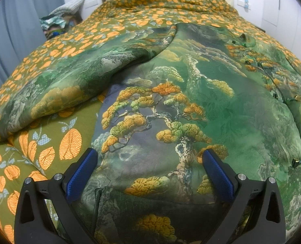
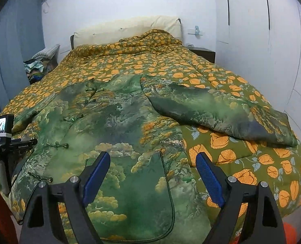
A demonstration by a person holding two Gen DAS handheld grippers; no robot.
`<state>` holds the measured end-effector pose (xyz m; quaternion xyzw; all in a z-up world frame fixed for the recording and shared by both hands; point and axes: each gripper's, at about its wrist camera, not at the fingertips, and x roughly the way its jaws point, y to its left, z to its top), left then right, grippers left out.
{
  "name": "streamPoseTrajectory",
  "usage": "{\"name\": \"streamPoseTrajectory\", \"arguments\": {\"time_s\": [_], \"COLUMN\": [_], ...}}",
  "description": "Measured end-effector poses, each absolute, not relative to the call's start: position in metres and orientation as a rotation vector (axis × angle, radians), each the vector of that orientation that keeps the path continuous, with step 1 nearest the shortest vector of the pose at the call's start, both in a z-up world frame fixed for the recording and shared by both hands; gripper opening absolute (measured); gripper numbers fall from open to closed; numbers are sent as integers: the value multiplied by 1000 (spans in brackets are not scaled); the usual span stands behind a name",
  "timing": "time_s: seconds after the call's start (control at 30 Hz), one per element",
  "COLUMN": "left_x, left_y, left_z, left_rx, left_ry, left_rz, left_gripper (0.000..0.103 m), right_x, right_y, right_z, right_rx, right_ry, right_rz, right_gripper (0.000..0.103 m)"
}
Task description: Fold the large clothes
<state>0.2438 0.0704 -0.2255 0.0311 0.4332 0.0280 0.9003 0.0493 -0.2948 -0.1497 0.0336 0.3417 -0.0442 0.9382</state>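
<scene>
A large green padded jacket (image 1: 191,93) printed with pine trees and mountains lies spread face up on the bed, knot buttons running down its front. Its left sleeve (image 1: 69,85) stretches out to the side. In the right wrist view the jacket (image 2: 113,122) shows a patch pocket (image 2: 142,193) near its hem, and the right sleeve (image 2: 221,109) lies out over the quilt. My left gripper (image 1: 149,158) hovers open just above the jacket's lower left part. Over the pocket and the jacket's right edge, my right gripper (image 2: 152,160) stands open, nothing between its blue pads.
An olive quilt (image 2: 252,162) with orange fruit print covers the bed. A cream headboard (image 2: 130,28) stands at the far end, a pile of clothes (image 2: 38,65) beside it at left. White wardrobe doors (image 2: 262,30) line the right wall. The left hand-held gripper's body (image 2: 4,140) shows at the left edge.
</scene>
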Motion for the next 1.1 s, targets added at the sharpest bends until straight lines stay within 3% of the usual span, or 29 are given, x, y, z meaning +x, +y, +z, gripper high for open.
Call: {"name": "streamPoseTrajectory", "arguments": {"time_s": [1.1], "left_x": [245], "left_y": [71], "left_z": [-226], "left_rx": [63], "left_ry": [897], "left_rz": [59], "left_gripper": [103], "right_x": [55], "right_y": [-281], "right_z": [-158], "right_rx": [20], "right_ry": [723], "right_rz": [-51], "right_gripper": [85]}}
